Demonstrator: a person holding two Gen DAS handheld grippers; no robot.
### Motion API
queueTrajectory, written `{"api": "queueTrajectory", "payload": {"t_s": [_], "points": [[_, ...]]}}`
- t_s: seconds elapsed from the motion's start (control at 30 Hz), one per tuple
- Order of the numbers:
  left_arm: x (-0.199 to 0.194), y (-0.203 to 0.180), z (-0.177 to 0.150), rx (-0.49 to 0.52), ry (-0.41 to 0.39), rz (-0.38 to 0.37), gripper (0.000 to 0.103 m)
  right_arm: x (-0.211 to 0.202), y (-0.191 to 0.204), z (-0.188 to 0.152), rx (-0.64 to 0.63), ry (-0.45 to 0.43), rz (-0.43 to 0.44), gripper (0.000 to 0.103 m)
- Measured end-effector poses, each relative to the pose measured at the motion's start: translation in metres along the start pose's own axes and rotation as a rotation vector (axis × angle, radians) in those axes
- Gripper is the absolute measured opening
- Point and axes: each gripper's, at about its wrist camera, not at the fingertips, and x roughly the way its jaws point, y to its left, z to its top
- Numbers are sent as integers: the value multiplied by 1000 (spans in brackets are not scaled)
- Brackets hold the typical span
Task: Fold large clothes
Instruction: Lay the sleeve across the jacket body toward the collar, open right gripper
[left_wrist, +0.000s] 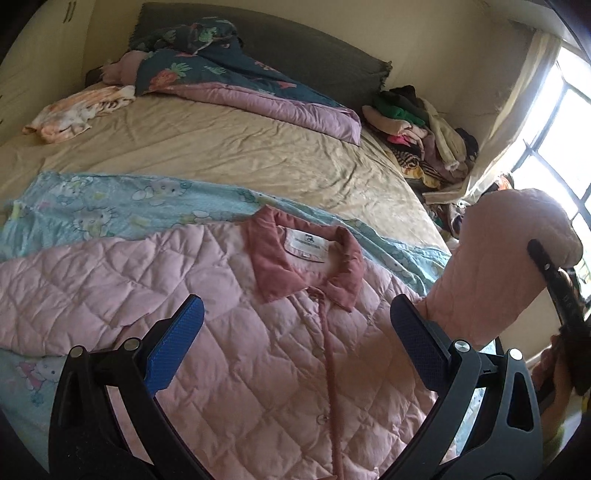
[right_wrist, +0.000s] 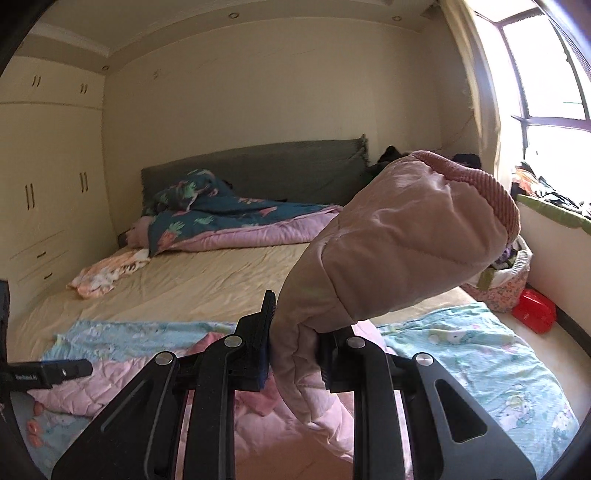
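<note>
1. Leftmost in the left wrist view, cream wardrobe doors (left_wrist: 33, 74) line the wall, and an orange-and-white patterned cloth (left_wrist: 77, 114) lies crumpled on the tan bedsheet (left_wrist: 221, 155).
2. Next, a light blue cartoon-print sheet (left_wrist: 92, 206) is spread across the near part of the bed, under the garment.
3. On that sheet lies the pink quilted jacket (left_wrist: 147, 280), front up, its darker pink collar (left_wrist: 295, 258) open around a white label and its buttoned placket running toward the camera.
4. Above the jacket's chest hangs the left gripper (left_wrist: 295, 332), its blue-padded jaws spread wide apart with nothing between them.
5. Behind, against the grey headboard (left_wrist: 295, 55), a dark teal floral quilt (left_wrist: 207, 70) with a lilac underside is bunched up.
6. Further right, a heap of mixed clothes (left_wrist: 424, 140) sits in the corner beside the bed.
7. Then the jacket's sleeve (left_wrist: 498, 266) stands lifted off the bed, raised above the body of the garment.
8. At the far right of this view the right gripper (left_wrist: 561, 295) shows as a dark bar against the sleeve, with a hand (left_wrist: 554, 369) below it; the bright window (left_wrist: 561, 129) lies behind.
9. Seen from the right wrist view, the right gripper (right_wrist: 295, 354) has its jaws drawn together, clamped on the sleeve (right_wrist: 388, 251), whose ribbed cuff (right_wrist: 491, 188) points up and right.
10. Right of it sit a floral basket (right_wrist: 498, 291) and a red box (right_wrist: 533, 310) on the floor.
</note>
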Motion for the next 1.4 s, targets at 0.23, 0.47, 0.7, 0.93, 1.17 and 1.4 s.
{"api": "queueTrajectory", "payload": {"t_s": [0.23, 0.47, 0.7, 0.93, 1.17, 1.4], "points": [[-4, 27, -1, -65, -4, -20, 95, 29, 43, -23, -60, 52, 60, 20], [-4, 52, -4, -126, 3, -36, 95, 60, 87, -59, -124, 133, 123, 20], [1, 76, -10, -189, 15, -62, 95, 86, 138, -106, -215, 263, 200, 20], [10, 98, -17, -233, 32, -56, 95, 101, 182, -152, -284, 367, 278, 26], [15, 121, -23, -288, 39, -58, 95, 112, 200, -179, -264, 452, 318, 44], [19, 134, -29, -319, 51, -59, 95, 109, 210, -192, -273, 493, 373, 72]]}}
